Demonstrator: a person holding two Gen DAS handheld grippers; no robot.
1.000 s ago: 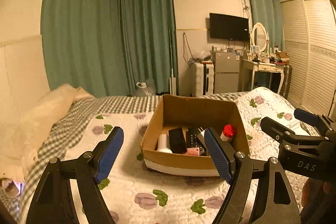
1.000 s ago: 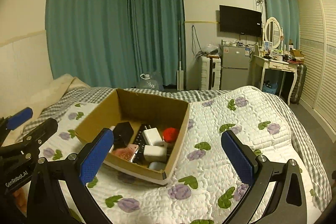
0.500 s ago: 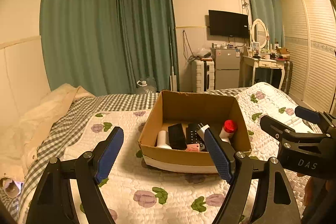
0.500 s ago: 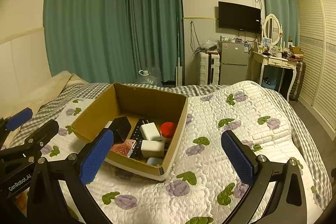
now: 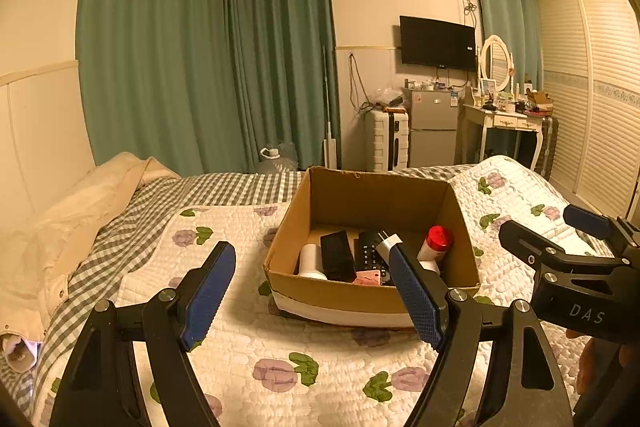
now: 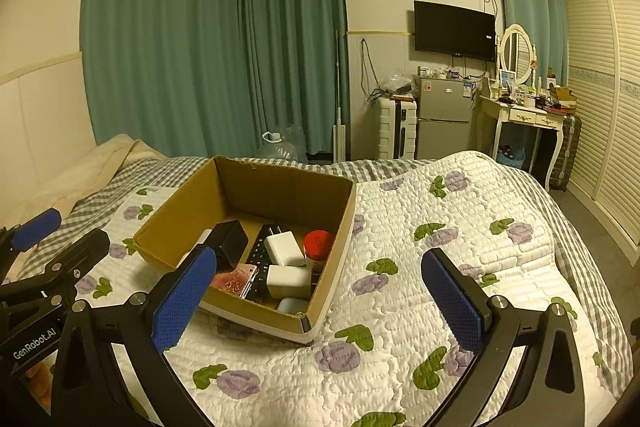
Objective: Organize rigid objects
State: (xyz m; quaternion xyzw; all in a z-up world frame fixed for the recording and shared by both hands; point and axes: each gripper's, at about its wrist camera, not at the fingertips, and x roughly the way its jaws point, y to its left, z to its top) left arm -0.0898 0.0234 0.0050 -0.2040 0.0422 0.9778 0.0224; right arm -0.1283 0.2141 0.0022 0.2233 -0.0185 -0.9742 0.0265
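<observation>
The quilted floral bedspread (image 6: 460, 267) carries an open cardboard box (image 5: 360, 291). Level and short of the box, the left gripper (image 5: 312, 291) and right gripper (image 6: 320, 299) hover above the quilt, blue textured pads spread apart, empty. Inside the box lie two white blocky chargers (image 6: 283, 249), a black slab (image 5: 337, 261), a white cylinder (image 5: 311, 261) and a red-capped bottle (image 5: 437, 241).
</observation>
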